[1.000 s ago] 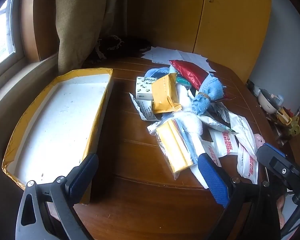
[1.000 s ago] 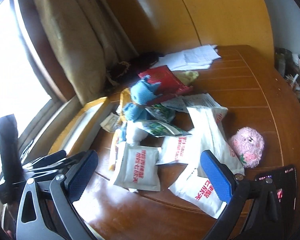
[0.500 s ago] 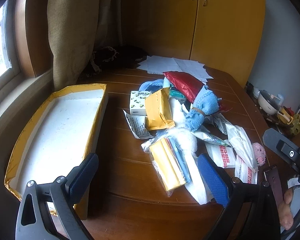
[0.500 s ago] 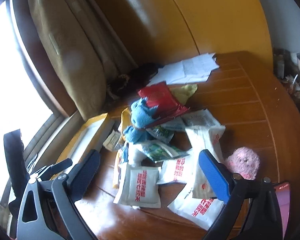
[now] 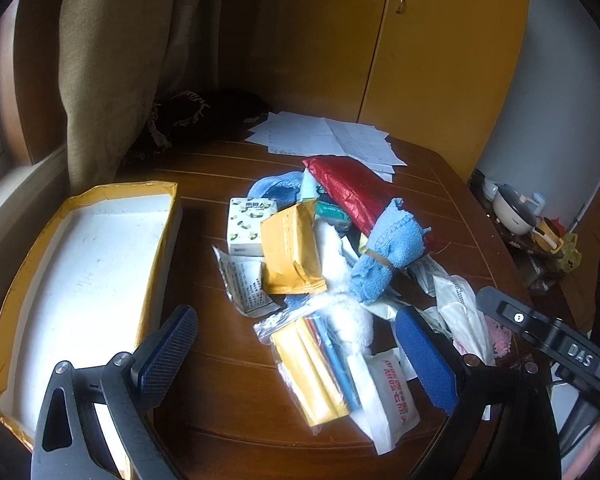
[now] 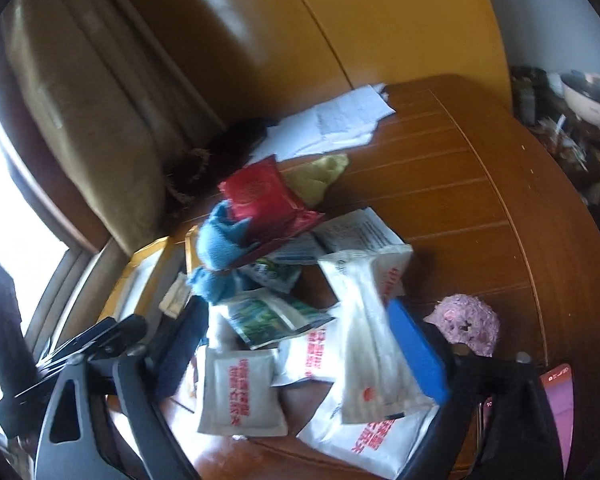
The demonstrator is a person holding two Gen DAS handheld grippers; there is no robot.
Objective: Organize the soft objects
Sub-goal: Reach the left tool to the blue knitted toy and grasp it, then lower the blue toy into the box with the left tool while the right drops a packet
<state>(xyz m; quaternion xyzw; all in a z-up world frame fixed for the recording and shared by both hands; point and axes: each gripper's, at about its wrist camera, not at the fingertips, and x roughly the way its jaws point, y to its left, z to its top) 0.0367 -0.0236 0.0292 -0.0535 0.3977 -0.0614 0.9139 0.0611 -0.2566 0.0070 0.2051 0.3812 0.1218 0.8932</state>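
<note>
A heap of soft things lies on the brown table [image 5: 228,376]: a blue rolled towel [image 5: 384,256], a yellow padded envelope [image 5: 292,252], a red foil pack [image 5: 352,188], a white plush [image 5: 340,280], a clear bag of yellow and blue items [image 5: 316,364] and white sachets [image 6: 240,392]. A pink plush ball [image 6: 468,324] sits at the right. An open yellow-rimmed white box [image 5: 80,276] stands at the left. My left gripper [image 5: 296,360] is open and empty above the clear bag. My right gripper [image 6: 304,352] is open and empty over the white sachets.
White papers [image 5: 328,136] lie at the table's far side, by yellow cupboard doors [image 5: 440,60]. A brown curtain [image 5: 112,80] hangs at the left. A phone [image 6: 560,392] lies near the right gripper. Clutter [image 5: 528,216] sits beyond the table's right edge.
Both grippers have pulled back and tilted, so the heap sits lower and nearer in both views. The right gripper has come in over the white sachets. Nothing was taken hold of.
</note>
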